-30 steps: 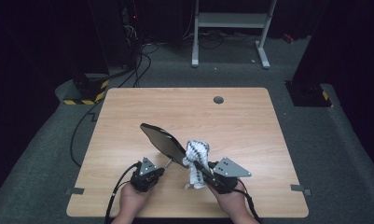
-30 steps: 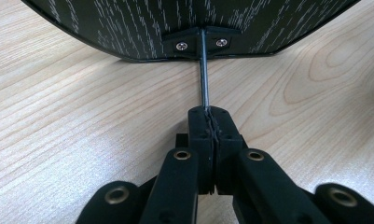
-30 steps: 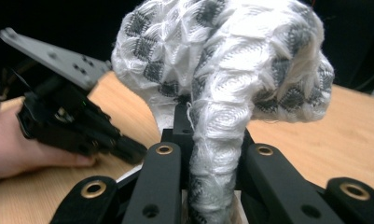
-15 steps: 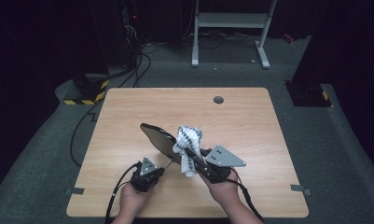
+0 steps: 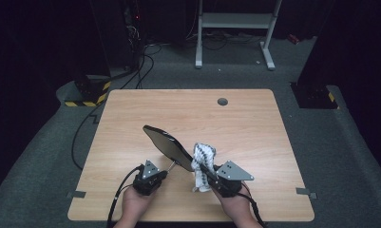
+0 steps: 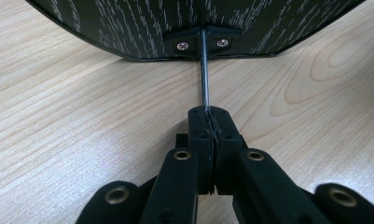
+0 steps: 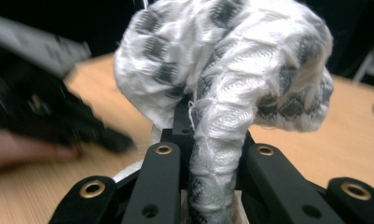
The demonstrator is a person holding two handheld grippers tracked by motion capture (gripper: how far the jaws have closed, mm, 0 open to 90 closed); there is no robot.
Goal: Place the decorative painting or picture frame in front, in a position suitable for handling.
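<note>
a: which step are you at rn?

b: looks like the wiping step. your left gripper [image 5: 156, 176] has its jaws pinched tight on the thin metal stem [image 6: 204, 70] of the dark oval paddle-shaped mirror with the wood-grain back [image 5: 166, 142], holding it tilted up over the near middle of the light wooden table [image 5: 254, 123]. your right gripper [image 5: 208, 175] is clamped on a bunched white-and-grey checked cloth [image 5: 202, 159], just beside the mirror's right edge; can't tell if the cloth is touching it.

a: next move?

b: imo bring the cloth's puffy end flat onto the mirror face and sweep across it, w/ the left hand keeping the stem steady so the mirror doesn't swivel. that stem is thin, so press lightly.

a: any brand or writing to read?

b: none legible. the mirror's back shows two small screws [image 6: 182, 45] on a bracket, no label; nothing printed on the cloth either.
</note>
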